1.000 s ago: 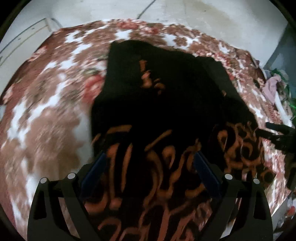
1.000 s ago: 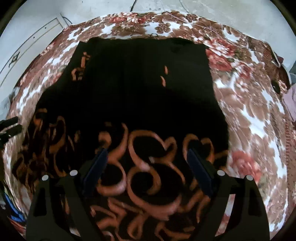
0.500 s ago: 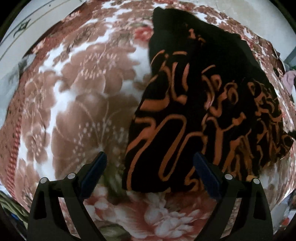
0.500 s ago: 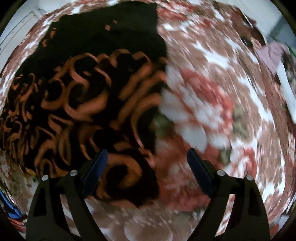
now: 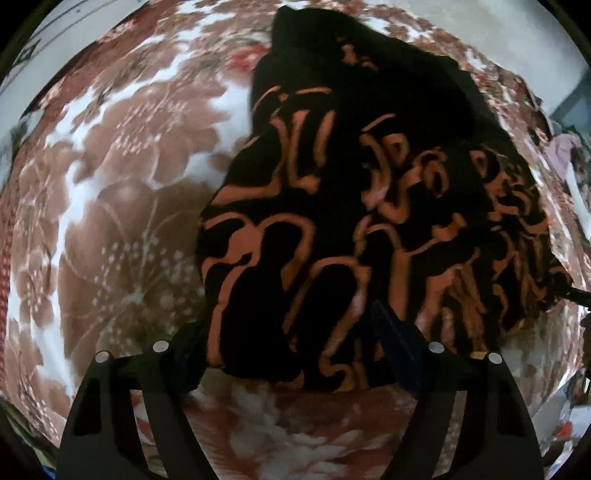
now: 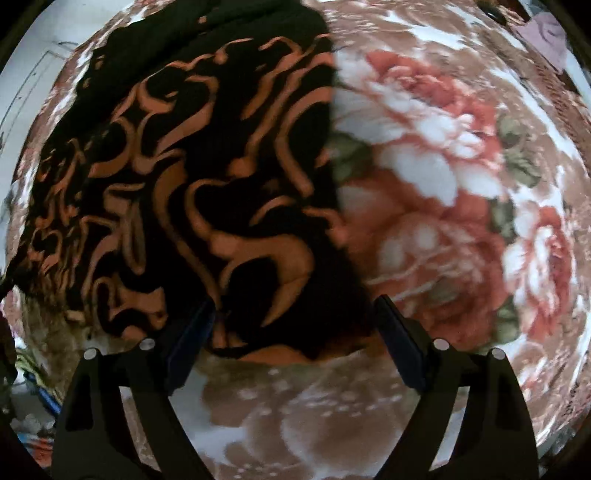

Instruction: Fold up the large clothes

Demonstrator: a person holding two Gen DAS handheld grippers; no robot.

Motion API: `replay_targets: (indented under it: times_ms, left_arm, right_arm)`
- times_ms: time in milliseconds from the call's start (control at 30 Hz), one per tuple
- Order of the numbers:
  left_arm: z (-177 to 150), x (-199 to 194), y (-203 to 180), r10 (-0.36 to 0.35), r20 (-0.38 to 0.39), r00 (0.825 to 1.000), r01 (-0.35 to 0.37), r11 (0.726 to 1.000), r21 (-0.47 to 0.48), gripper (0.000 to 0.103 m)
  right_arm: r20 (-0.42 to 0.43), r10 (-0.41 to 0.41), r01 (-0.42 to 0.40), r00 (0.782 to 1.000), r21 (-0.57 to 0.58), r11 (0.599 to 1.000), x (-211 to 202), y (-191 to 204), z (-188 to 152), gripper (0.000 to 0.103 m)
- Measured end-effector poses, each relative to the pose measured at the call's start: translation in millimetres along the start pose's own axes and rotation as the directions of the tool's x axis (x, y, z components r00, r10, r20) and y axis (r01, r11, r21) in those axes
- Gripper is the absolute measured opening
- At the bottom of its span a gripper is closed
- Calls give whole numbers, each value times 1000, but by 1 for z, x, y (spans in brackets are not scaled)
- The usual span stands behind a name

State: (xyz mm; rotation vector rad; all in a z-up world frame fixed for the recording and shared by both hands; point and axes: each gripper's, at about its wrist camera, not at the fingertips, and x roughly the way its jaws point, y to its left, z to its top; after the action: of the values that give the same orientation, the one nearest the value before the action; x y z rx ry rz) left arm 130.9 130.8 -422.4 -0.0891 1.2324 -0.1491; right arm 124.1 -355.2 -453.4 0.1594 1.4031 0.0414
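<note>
Both claws have dropped to the near corners of the black and orange garment (image 5: 332, 206) on the flowery blanket (image 5: 110, 206). Left claw (image 5: 284, 350) has just been closing around its corner, not gripping yet; right claw (image 6: 295, 339) hangs wide, ready to grab.

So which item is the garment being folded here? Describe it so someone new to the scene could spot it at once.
Start from the big floral blanket, brown, white and pink, that fills both wrist views. Lying on it is a dark garment, bunched into a rough heap. It is the only black cloth there, covered in curling orange swirls, unlike the pale pink cloth at the far edge.
</note>
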Motion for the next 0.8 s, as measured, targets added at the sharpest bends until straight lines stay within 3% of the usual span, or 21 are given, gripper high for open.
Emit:
replay_targets:
  times_ms: [133, 367, 500, 633, 733, 800]
  left_arm:
    - [3, 4, -3, 19, -15, 1000, -19, 999, 29, 80]
    - [2, 12, 2, 32, -31, 999, -31, 999, 37, 81]
    - [-6, 24, 26, 46, -72, 996, -49, 998, -47, 83]
    - [-17, 28, 46, -76, -75, 994, 56, 968, -243, 78]
    - [-14, 14, 35, -135, -29, 990, 125, 967, -222, 59]
    - [-10, 3, 31, -191, -2, 982, 186, 960, -208, 55]
  right_arm:
    - [-2, -15, 15, 1000, -29, 999, 6, 11, -6, 87]
    - [-13, 22, -21, 1000, 47, 999, 18, 15, -8, 88]
    - [-5, 65, -64, 998, 64, 996, 12, 24, -1, 88]
    - [-17, 52, -51, 999, 53, 997, 27, 24, 5, 88]
    - [-22, 56, -55, 998, 77, 996, 25, 27, 7, 86]
    - [-20, 79, -77, 997, 82, 994, 17, 31, 8, 81]
